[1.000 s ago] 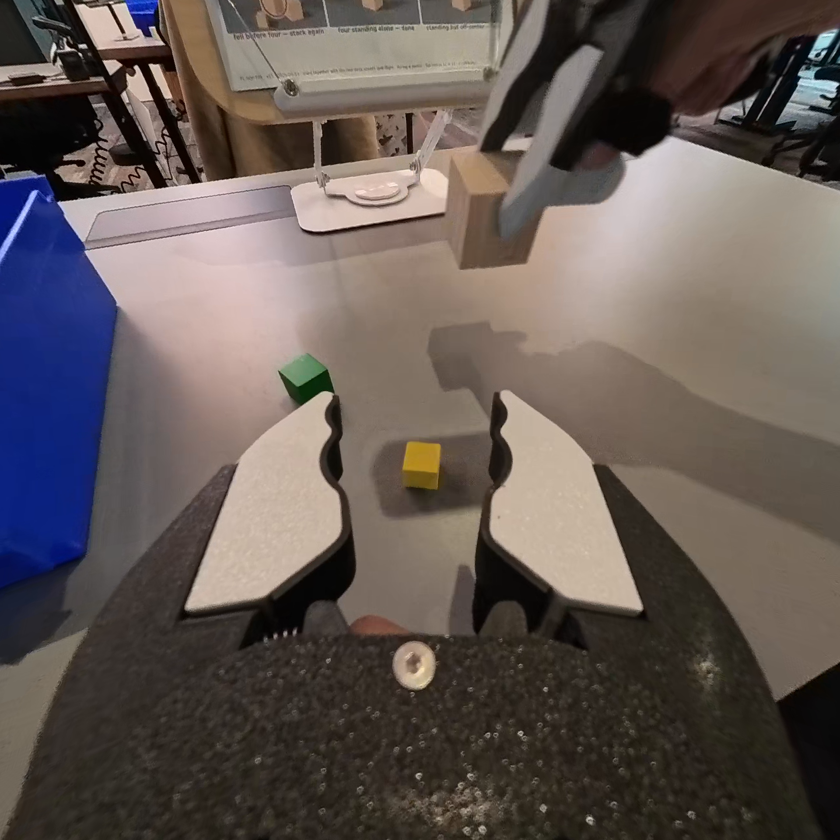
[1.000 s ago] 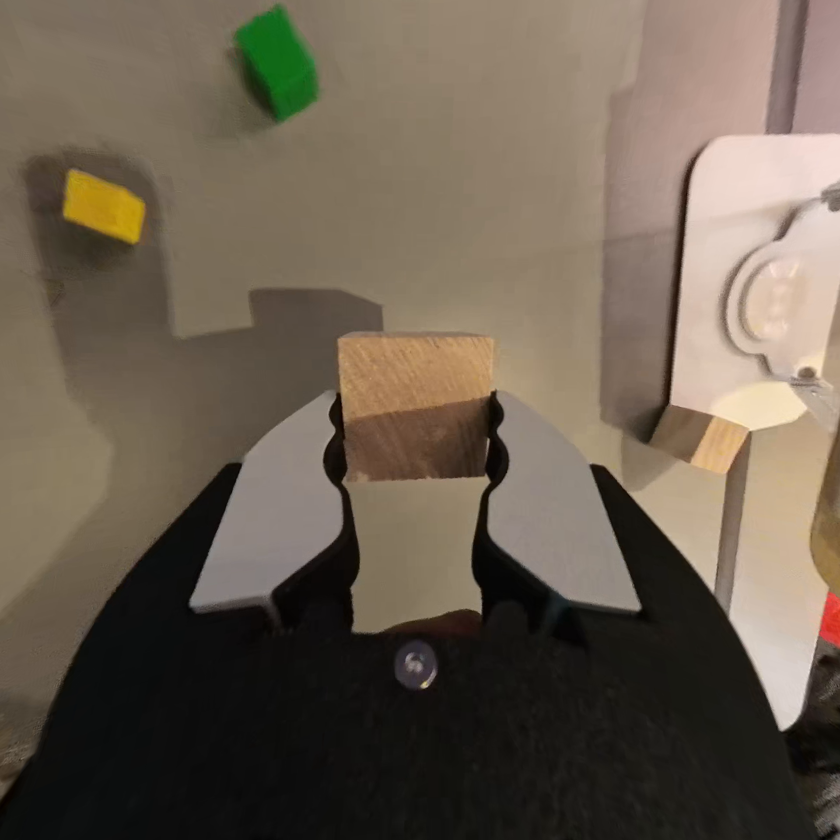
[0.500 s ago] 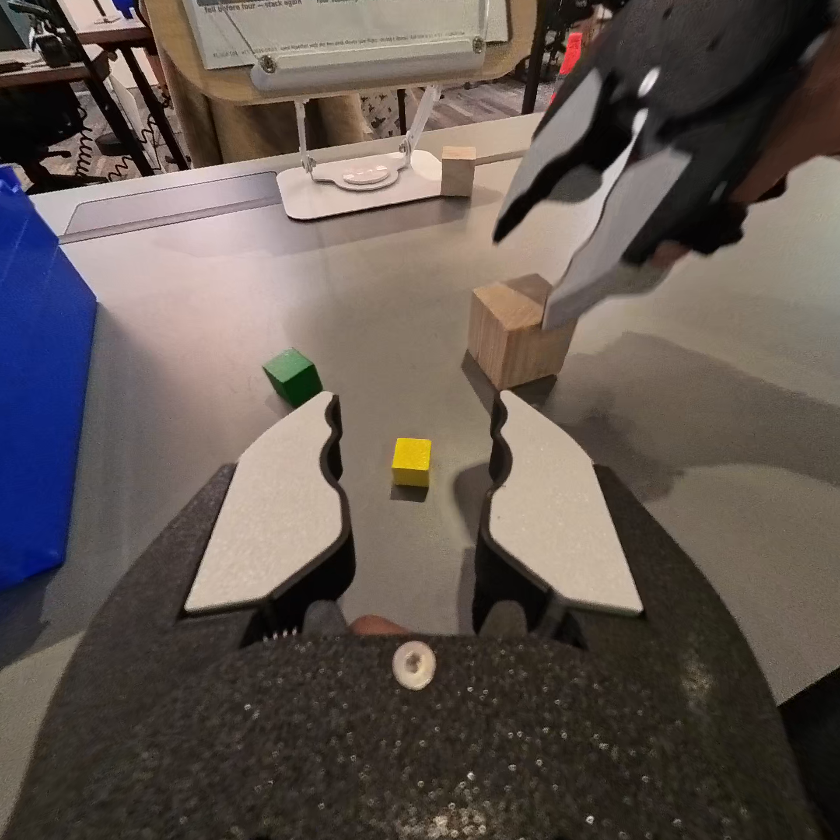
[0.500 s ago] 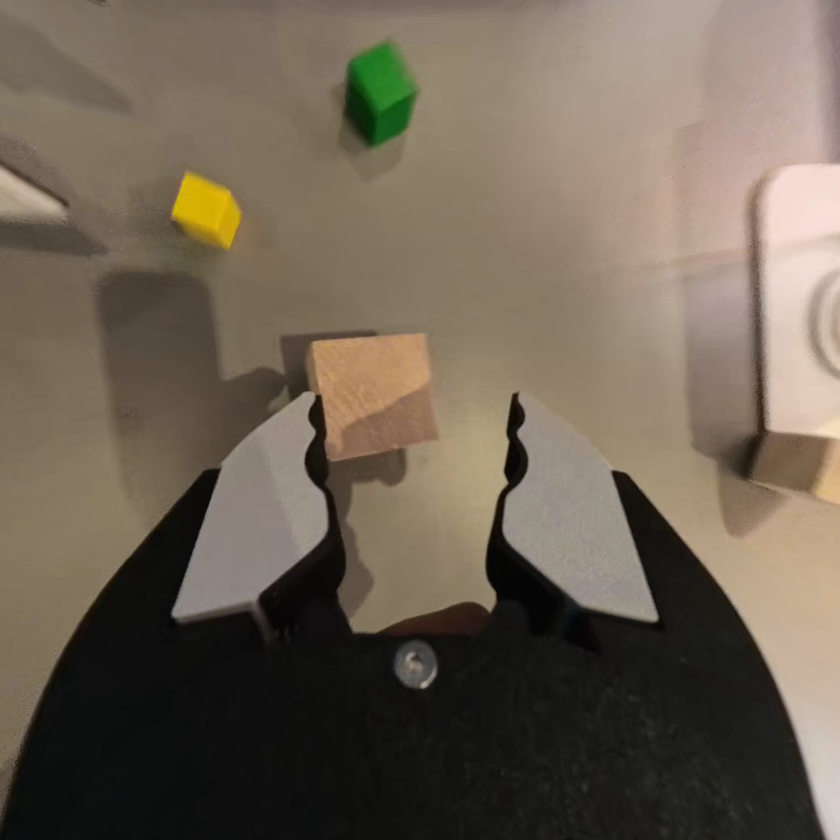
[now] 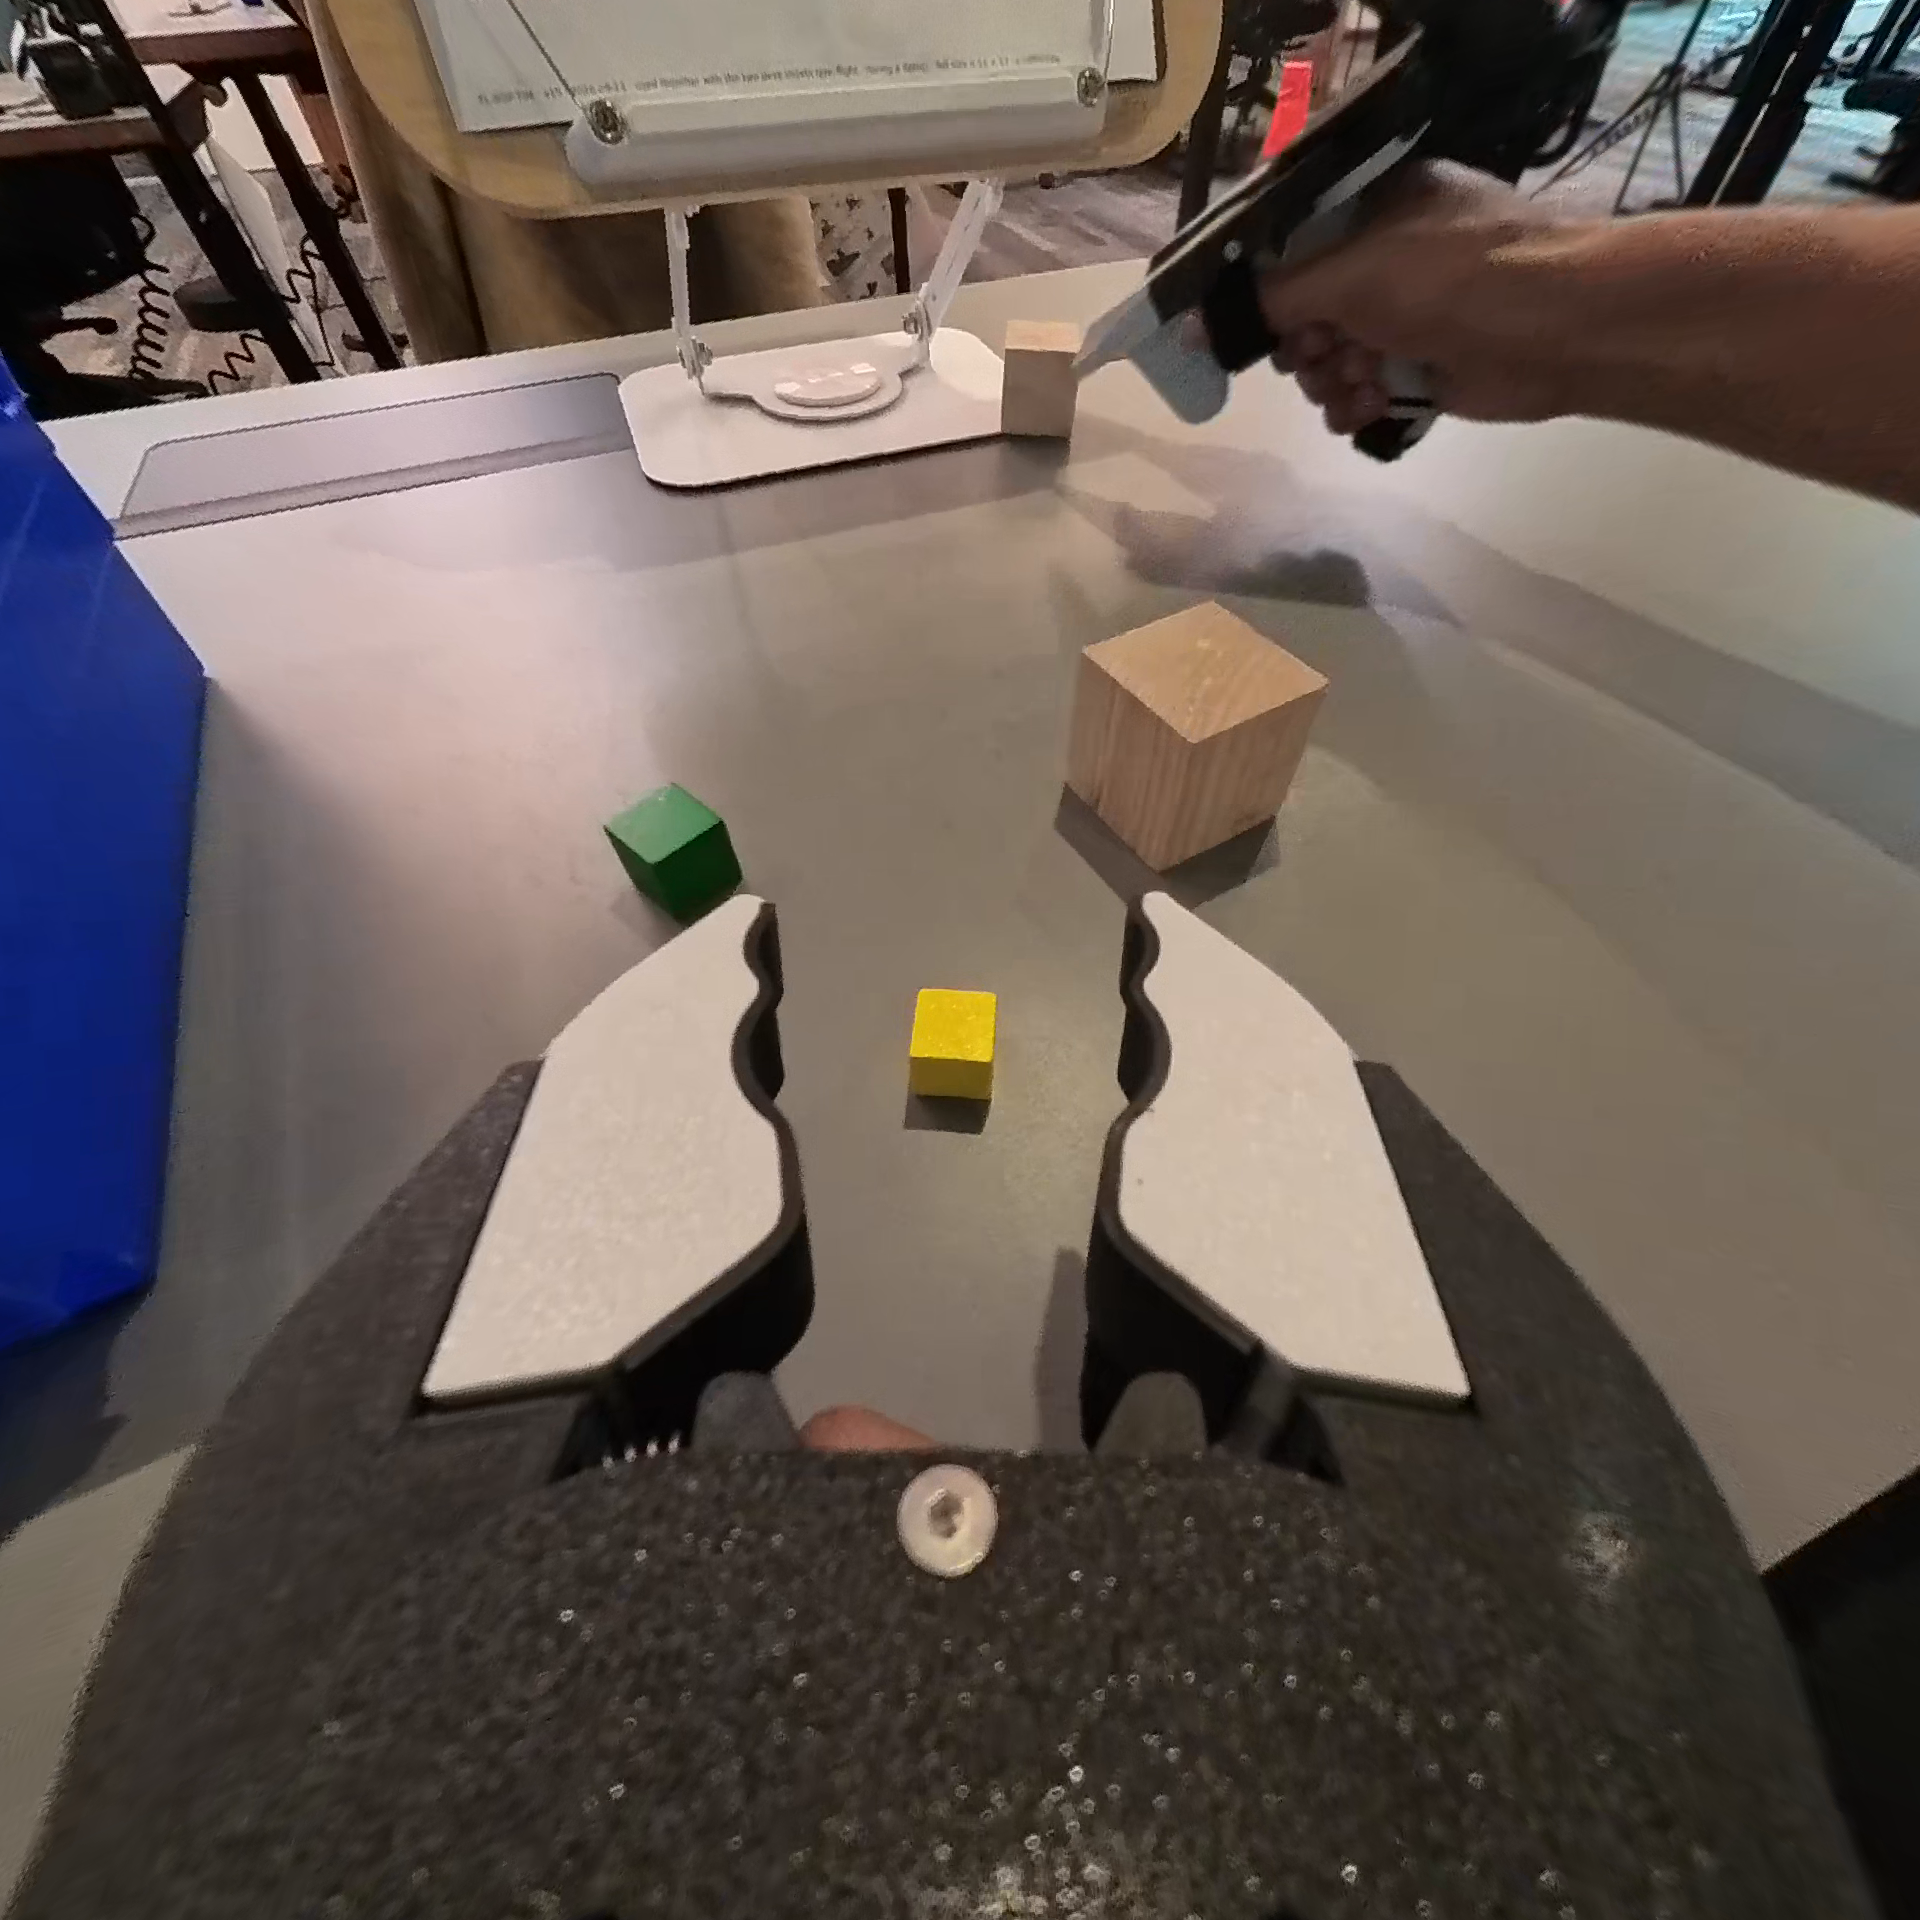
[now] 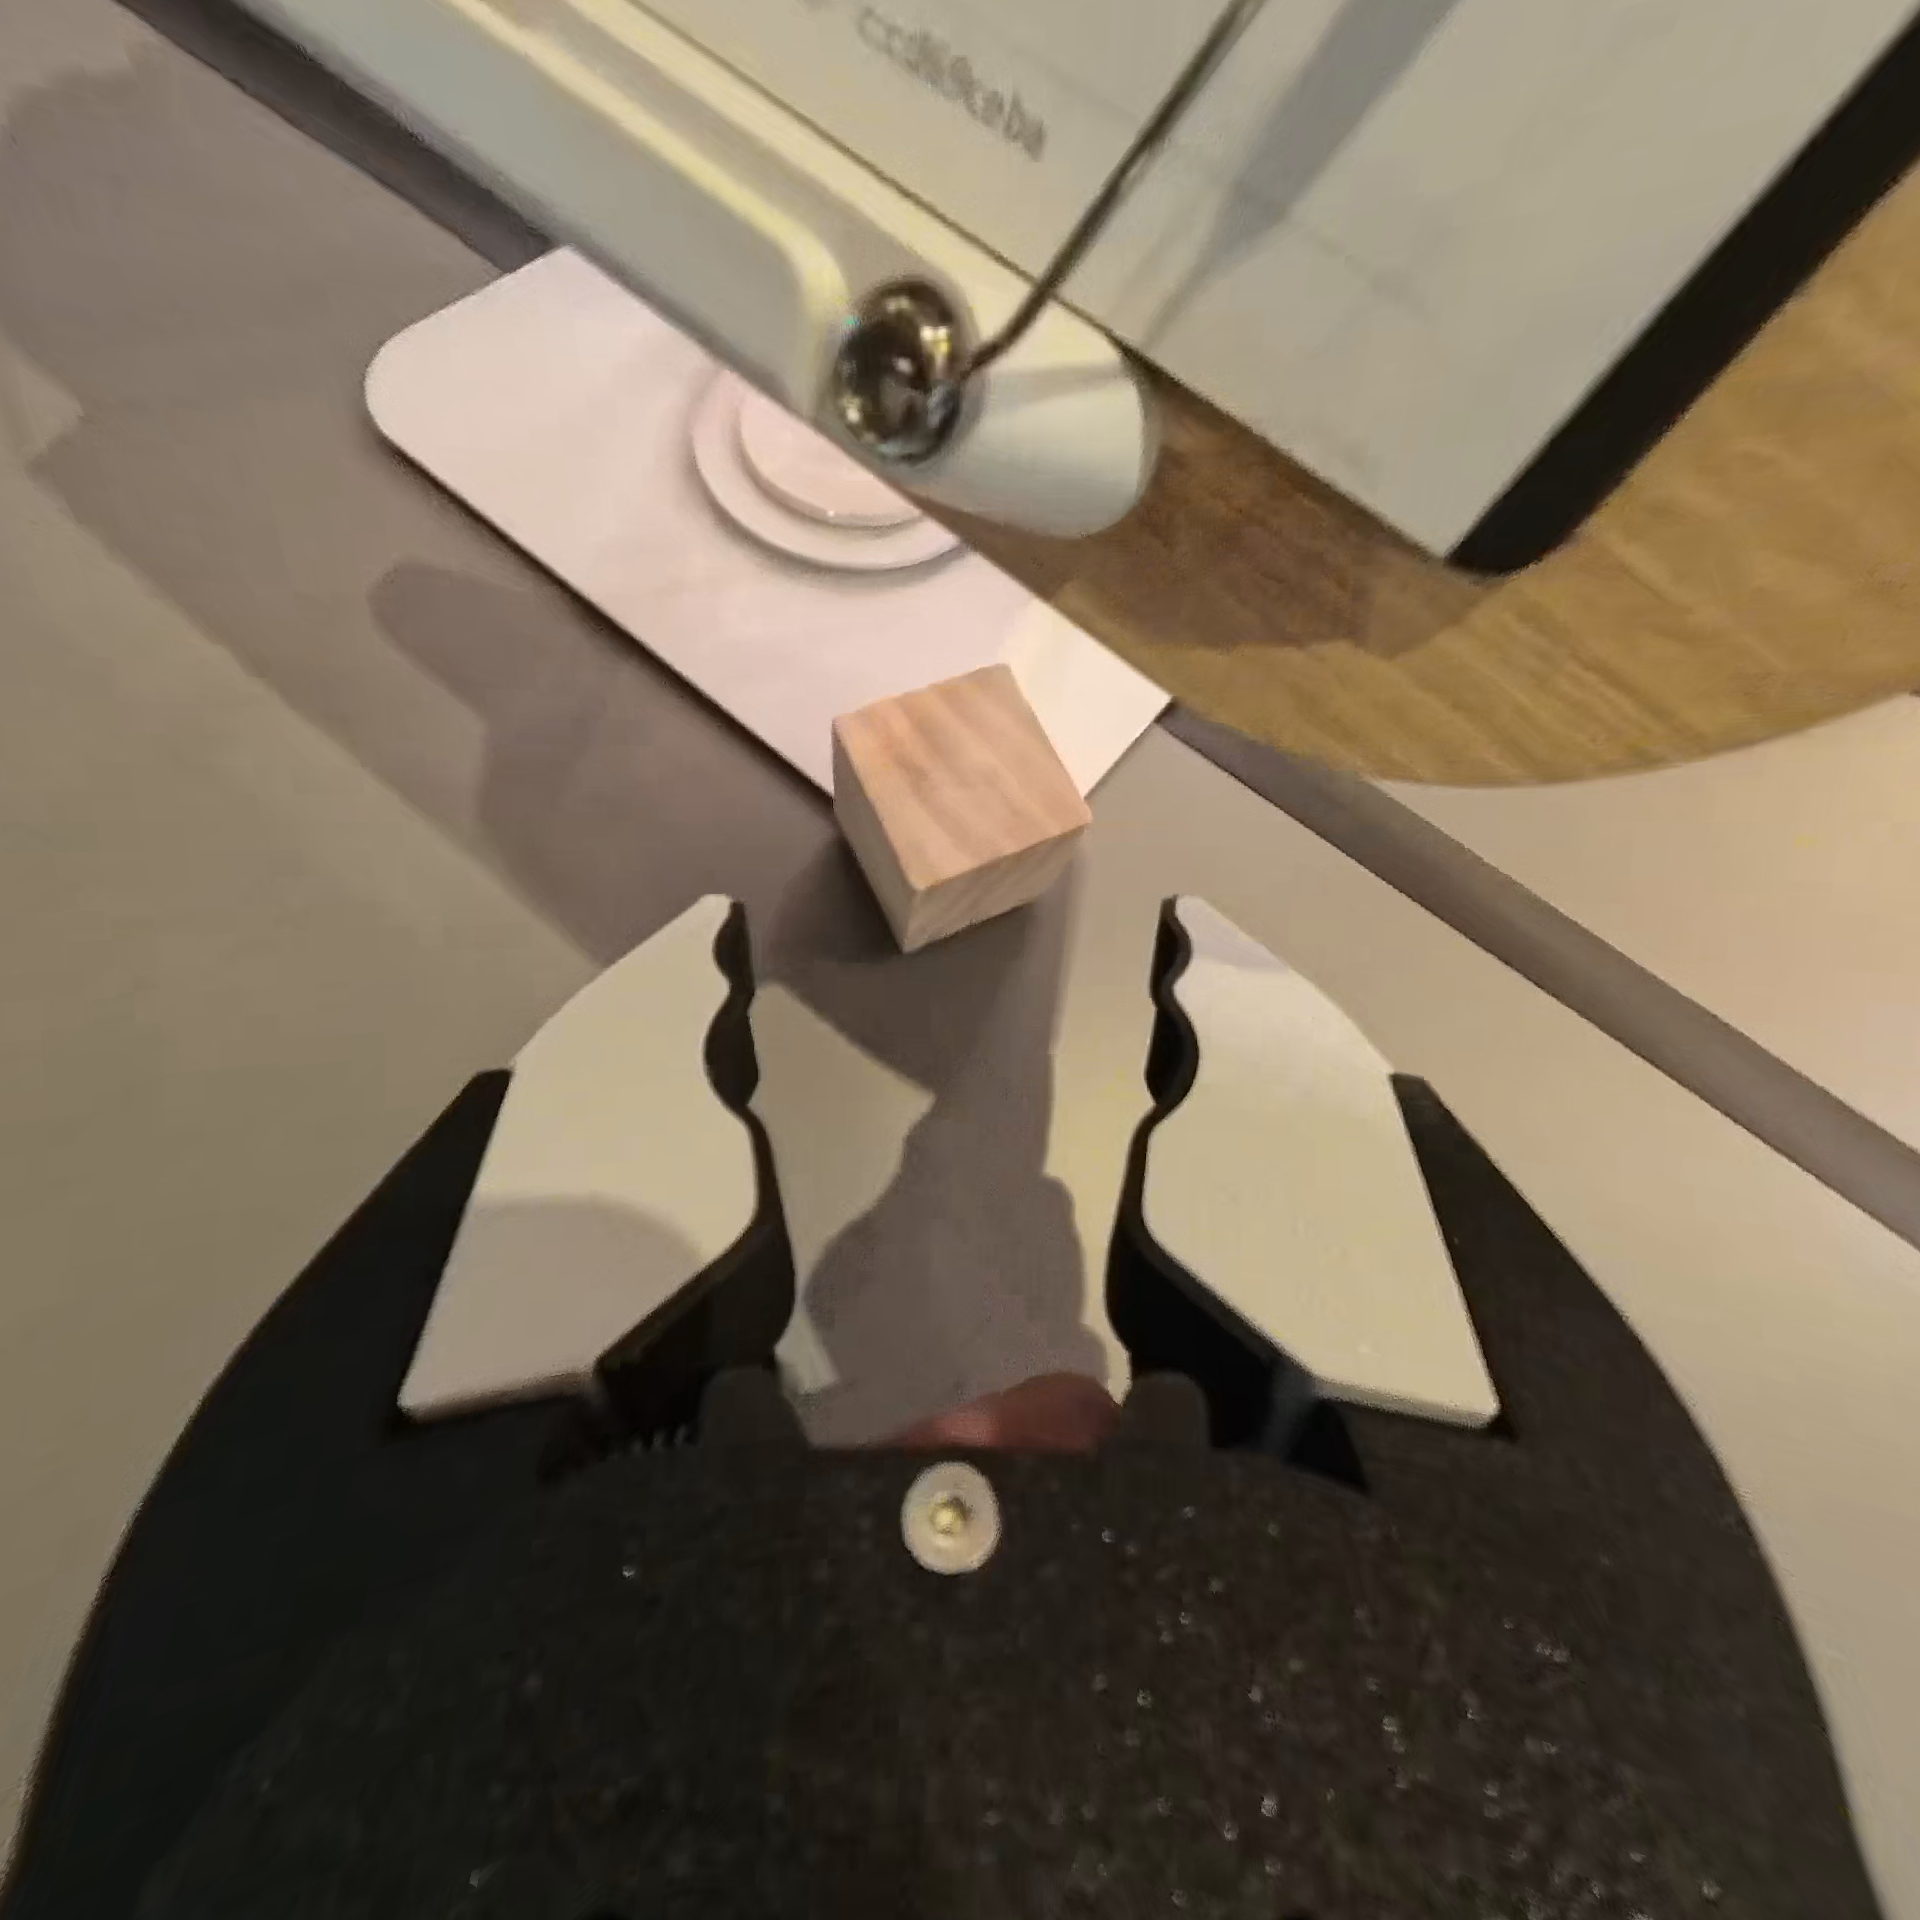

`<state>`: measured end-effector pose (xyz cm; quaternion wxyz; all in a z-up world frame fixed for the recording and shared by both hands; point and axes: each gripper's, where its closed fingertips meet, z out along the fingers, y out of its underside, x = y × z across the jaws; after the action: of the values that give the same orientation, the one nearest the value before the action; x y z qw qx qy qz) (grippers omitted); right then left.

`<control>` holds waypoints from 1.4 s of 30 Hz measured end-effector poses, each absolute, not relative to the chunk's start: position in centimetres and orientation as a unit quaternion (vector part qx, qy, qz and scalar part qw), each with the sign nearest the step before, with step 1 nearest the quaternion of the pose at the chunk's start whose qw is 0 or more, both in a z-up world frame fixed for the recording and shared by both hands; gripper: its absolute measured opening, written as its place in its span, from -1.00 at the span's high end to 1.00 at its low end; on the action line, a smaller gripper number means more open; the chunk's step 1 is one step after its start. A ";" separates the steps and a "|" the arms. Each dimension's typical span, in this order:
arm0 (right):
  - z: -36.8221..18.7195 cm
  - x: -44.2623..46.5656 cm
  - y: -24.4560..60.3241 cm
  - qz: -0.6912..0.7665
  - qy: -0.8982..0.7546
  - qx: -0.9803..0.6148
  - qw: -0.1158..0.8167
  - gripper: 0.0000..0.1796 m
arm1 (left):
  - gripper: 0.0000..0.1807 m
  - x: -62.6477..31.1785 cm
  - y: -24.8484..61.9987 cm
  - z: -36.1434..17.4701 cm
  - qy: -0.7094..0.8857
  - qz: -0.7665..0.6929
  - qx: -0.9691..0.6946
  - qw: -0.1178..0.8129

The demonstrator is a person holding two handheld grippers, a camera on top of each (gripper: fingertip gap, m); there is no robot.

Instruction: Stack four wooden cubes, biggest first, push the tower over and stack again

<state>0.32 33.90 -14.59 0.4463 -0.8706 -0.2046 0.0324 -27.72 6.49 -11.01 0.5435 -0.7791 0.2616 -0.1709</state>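
Note:
The big plain wooden cube (image 5: 1195,732) stands alone on the grey table (image 5: 1558,935). A smaller plain wooden cube (image 5: 1037,376) sits at the far side by the white stand base; the right wrist view shows it (image 6: 956,800) just ahead of my open, empty right gripper (image 6: 951,925). That gripper also shows at the upper right of the left wrist view (image 5: 1143,364), right next to that cube. A green cube (image 5: 673,850) lies left of centre. A small yellow cube (image 5: 952,1041) lies between the fingers of my open left gripper (image 5: 948,920), untouched.
A blue bin (image 5: 83,935) stands at the left. A sign holder on a white base (image 5: 810,416) stands at the table's far edge, with its panel (image 6: 1351,260) overhanging the small wooden cube. A person's forearm (image 5: 1662,312) reaches in from the right. The tips of one gripper are about 40 centimetres away from the tips of the other.
My right gripper set the big wooden cube down, opened, and moved away to the far side by the smaller wooden cube. My left gripper stayed over the yellow cube.

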 end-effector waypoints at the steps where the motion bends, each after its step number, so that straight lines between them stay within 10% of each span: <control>1: -14.9 0.0 34.5 0.037 -0.204 -0.871 0.446 0.18 | 0.31 -27.7 6.5 -11.0 0.260 -0.174 -0.779 0.543; 14: -15.8 -1.0 35.5 0.014 -0.277 -0.847 0.453 0.45 | 0.32 -27.5 6.5 -10.9 0.259 -0.203 -0.781 0.531; 27: -3.9 -13.1 17.6 0.161 -0.463 -0.706 0.511 0.45 | 0.34 -27.6 6.7 -10.2 0.254 -0.190 -0.777 0.543; 42: -11.7 -16.5 11.2 0.215 -0.545 -0.677 0.445 0.46 | 0.34 -27.9 7.0 -10.9 0.252 -0.181 -0.788 0.533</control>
<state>-16.53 11.15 -11.66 0.4447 -0.6773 -0.5453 0.2149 -27.91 7.00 -10.85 0.5327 -0.7876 0.2518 -0.1806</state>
